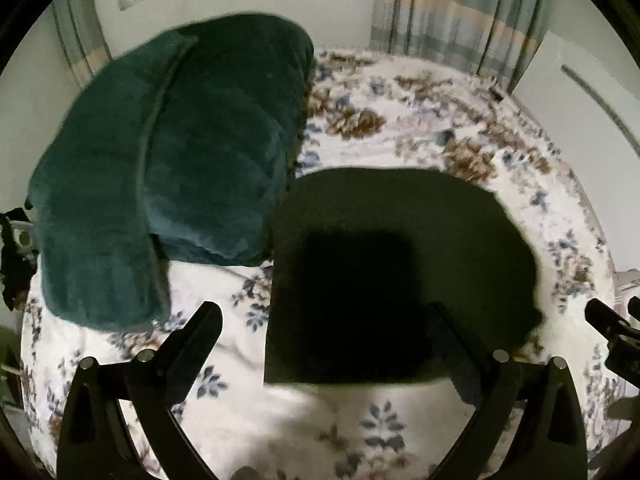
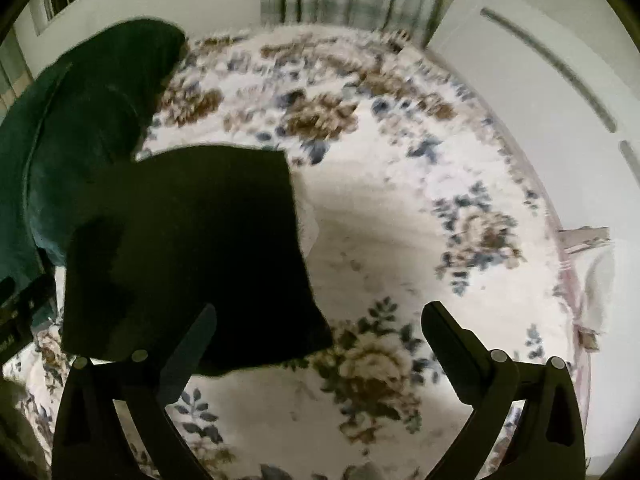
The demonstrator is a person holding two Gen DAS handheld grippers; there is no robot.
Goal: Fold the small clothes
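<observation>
The bed (image 1: 400, 128) carries a white floral cover and fills most of both views. Its far edge runs along a pale wall and striped curtains (image 1: 452, 12); its right edge curves close beside a white panel (image 2: 532, 92), with only a narrow gap visible there.

The right half of the bed is bare cover, wide and unobstructed from the near edge to the far one. A narrower bare strip lies along the near side, directly beneath both tools.

A teal pillow (image 1: 172, 160) occupies the left far portion, with a second teal piece overlapping its left side and reaching toward the near-left edge of the bed.

The dark garment (image 1: 384, 272) lies flat on the cover, folded into a compact block with a straight near edge and a straight left edge. Its far-left corner touches or just overlaps the pillow; which one cannot be told. Its right edge is clear of everything, open cover beyond it.

The left gripper (image 1: 324, 320) hangs over the garment's near-left part with jaws spread wide, gripping nothing. The right gripper (image 2: 320, 320) sits at the garment's near-right corner, jaws likewise spread wide and empty; its left finger overlaps the cloth in view, its right finger stands over bare cover.
</observation>
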